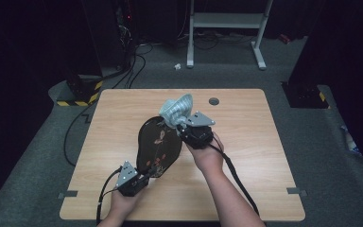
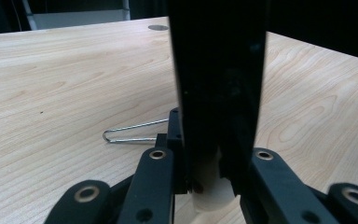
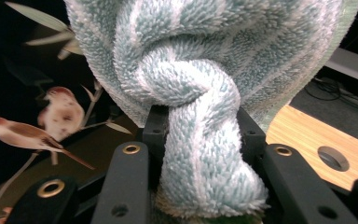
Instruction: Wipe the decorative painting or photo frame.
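Observation:
An oval black plate point(image 1: 158, 146) painted with birds and twigs stands tilted on edge over the wooden table point(image 1: 246, 142). My left gripper point(image 1: 145, 177) is shut on the plate's near rim. In the left gripper view the plate's dark edge point(image 2: 219, 70) rises between the jaws of that gripper point(image 2: 209, 172). A twisted pale-blue and white striped cloth point(image 1: 177, 109) sits at the plate's far top edge, and my right gripper point(image 1: 179, 125) is shut on it. The right gripper view shows the cloth point(image 3: 205, 70) bunched between the jaws of that gripper point(image 3: 200, 140), with the bird-painted plate face point(image 3: 37, 93) at the left.
A bent metal wire point(image 2: 130, 133) lies on the table just beyond the plate. A round grommet hole point(image 1: 213, 100) sits near the table's far edge. Past the table stand a white frame point(image 1: 227, 21), floor cables and a yellow-black striped base point(image 1: 80, 97).

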### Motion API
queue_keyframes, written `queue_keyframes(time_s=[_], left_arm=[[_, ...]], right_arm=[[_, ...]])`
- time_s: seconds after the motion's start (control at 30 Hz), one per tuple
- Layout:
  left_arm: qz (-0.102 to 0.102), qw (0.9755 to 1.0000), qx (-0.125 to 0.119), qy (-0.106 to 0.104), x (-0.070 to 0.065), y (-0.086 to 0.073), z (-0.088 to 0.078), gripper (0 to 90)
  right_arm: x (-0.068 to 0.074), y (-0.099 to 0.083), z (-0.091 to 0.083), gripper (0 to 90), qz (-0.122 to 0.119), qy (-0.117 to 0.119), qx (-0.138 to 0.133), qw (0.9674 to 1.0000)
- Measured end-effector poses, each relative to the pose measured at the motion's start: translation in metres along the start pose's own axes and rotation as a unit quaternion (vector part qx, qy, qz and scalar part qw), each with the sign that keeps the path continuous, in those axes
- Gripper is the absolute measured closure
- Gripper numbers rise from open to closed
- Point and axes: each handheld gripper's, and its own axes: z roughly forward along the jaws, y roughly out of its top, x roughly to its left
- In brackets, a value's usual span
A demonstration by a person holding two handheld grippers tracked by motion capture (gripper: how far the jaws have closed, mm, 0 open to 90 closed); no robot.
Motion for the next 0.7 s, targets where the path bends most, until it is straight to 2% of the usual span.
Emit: queue_keyframes(time_s=[0.2,0.4,0.47,0.53,0.63,0.7], left_arm=[[0.002,1.0000,-0.001,0.002,0.000,0.000,0.000,78.5],[0.006,1.0000,0.001,0.004,-0.001,0.000,0.000,78.3],[0.006,1.0000,0.002,0.004,-0.001,0.000,0.000,78.3],[0.006,1.0000,0.003,0.004,-0.001,0.000,0.000,78.2],[0.005,1.0000,0.002,0.005,-0.001,0.000,0.000,78.2],[0.006,1.0000,0.002,0.005,-0.001,0.000,0.000,78.2]], right_arm=[[0.005,-0.003,0.001,65.4,-0.005,0.004,0.002,1.0000],[0.032,-0.011,-0.005,65.4,-0.031,0.027,0.000,0.9992],[0.041,-0.011,-0.008,65.4,-0.032,0.039,-0.005,0.9987],[0.052,-0.009,-0.012,65.4,-0.045,0.049,-0.013,0.9977],[0.068,-0.009,-0.018,65.3,-0.051,0.070,-0.022,0.9960],[0.082,-0.010,-0.023,65.3,-0.062,0.088,-0.024,0.9939]])
